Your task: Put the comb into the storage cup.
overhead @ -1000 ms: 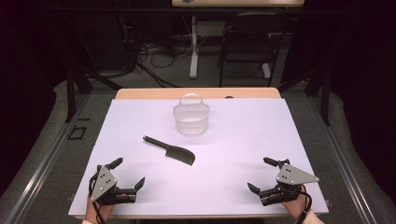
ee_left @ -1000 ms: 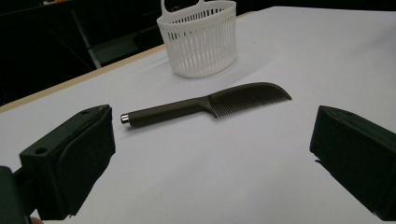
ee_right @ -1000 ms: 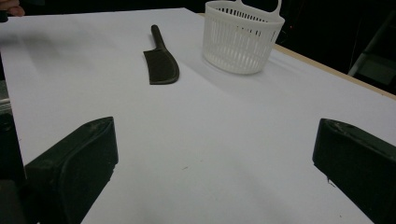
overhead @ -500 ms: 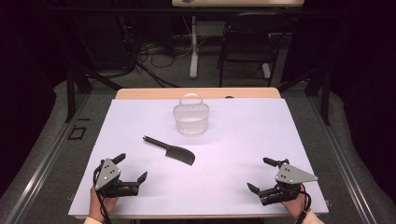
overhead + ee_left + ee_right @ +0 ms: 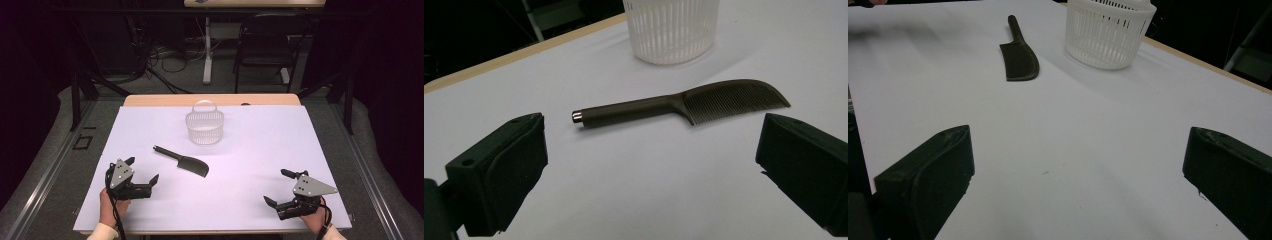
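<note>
A dark comb [image 5: 181, 161] with a long handle lies flat on the white table [image 5: 260, 145], left of centre. In the left gripper view the comb [image 5: 684, 102] lies just beyond the jaws, handle end to the left. My left gripper [image 5: 143, 169] is open, a short way to the near left of the comb, with nothing between its jaws. My right gripper [image 5: 275, 187] is open near the front right edge, also holding nothing. A white slatted basket [image 5: 205, 125] with a handle stands upright behind the comb. The right gripper view shows the comb [image 5: 1020, 55] and the basket [image 5: 1108, 32] far ahead.
The white sheet leaves a wooden strip [image 5: 210, 100] bare along the table's far edge. A dark chair [image 5: 265, 45], a table leg and cables stand on the floor beyond. Bare white surface stretches between my right gripper and the comb.
My left gripper has moved away from the front edge toward the comb, jaws still open. The right gripper, the comb and the basket have stayed put.
</note>
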Action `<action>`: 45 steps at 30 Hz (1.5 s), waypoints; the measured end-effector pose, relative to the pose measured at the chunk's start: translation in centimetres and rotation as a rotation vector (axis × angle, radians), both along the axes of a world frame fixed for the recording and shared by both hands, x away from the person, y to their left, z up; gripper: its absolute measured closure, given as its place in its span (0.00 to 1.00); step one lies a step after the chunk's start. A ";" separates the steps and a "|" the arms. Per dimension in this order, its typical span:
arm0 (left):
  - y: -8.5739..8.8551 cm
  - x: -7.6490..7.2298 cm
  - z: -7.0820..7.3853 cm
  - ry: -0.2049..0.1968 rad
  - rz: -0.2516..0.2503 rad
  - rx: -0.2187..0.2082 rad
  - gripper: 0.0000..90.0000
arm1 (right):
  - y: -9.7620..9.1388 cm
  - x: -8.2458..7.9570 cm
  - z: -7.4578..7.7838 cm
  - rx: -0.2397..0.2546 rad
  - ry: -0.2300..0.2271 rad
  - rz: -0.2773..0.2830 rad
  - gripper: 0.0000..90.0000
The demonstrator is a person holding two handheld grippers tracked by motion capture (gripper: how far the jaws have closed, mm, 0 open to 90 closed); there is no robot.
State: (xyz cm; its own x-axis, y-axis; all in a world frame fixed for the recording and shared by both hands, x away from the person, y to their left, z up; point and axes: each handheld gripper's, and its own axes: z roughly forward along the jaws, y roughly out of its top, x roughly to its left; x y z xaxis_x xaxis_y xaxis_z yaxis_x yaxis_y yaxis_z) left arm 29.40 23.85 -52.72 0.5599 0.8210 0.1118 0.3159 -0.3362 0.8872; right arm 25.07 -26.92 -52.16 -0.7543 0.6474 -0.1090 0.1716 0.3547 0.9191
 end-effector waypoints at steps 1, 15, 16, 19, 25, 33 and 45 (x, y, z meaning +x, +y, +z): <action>0.0 0.2 0.0 0.007 0.002 0.000 0.00 | 0.0 0.0 0.0 0.002 -0.002 0.001 0.00; -0.1 2.9 -0.4 0.060 0.021 0.044 0.00 | 0.0 0.0 0.0 -0.002 0.006 0.003 0.00; -0.2 3.1 -0.5 0.062 0.027 0.047 0.00 | 0.0 0.0 0.0 -0.003 0.005 0.003 0.00; -0.2 3.6 -0.6 0.073 0.035 0.057 0.00 | 0.0 0.0 0.0 -0.002 0.010 0.002 0.00; -0.1 4.7 -0.7 0.085 0.044 0.071 0.02 | 0.1 0.0 -0.1 0.000 0.006 0.003 0.00; -0.5 6.0 -0.8 0.096 0.050 0.091 0.01 | 0.0 0.1 0.0 -0.006 0.004 0.001 0.00; -1.6 8.0 -0.6 0.111 0.018 0.086 0.00 | 0.1 0.1 0.0 -0.007 0.009 0.003 0.00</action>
State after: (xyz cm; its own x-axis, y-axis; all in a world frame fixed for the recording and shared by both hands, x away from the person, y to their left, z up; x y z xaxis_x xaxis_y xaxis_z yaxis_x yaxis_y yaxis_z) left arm 37.36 22.25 -53.37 0.5576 0.8213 0.1208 0.4169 -0.4029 0.8148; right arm 25.17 -26.84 -52.19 -0.7573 0.6443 -0.1067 0.1786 0.3615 0.9151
